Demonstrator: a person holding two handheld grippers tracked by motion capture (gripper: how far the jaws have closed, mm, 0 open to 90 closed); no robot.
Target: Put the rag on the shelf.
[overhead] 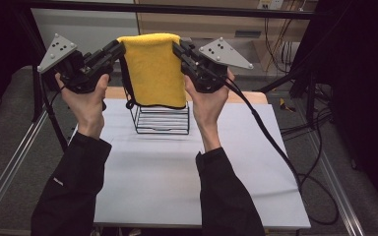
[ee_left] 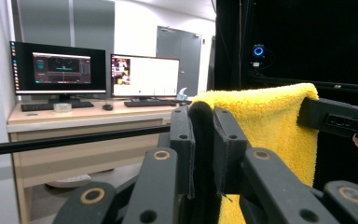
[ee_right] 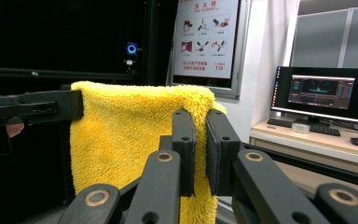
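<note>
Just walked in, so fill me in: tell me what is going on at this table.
A person holds a yellow towel up in the air, stretched between two grippers. The left gripper and the right gripper are each shut on a top corner. The towel hangs above a black wire rack on the white table.

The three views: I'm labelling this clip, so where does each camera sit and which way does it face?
High view: above the table, looking forward and down; forearms, hands, both grippers.
Left gripper view: on the left gripper, facing monitors; its jaws pinch the towel.
Right gripper view: on the right gripper, facing a poster; its jaws pinch the towel.
All share the towel.
</note>
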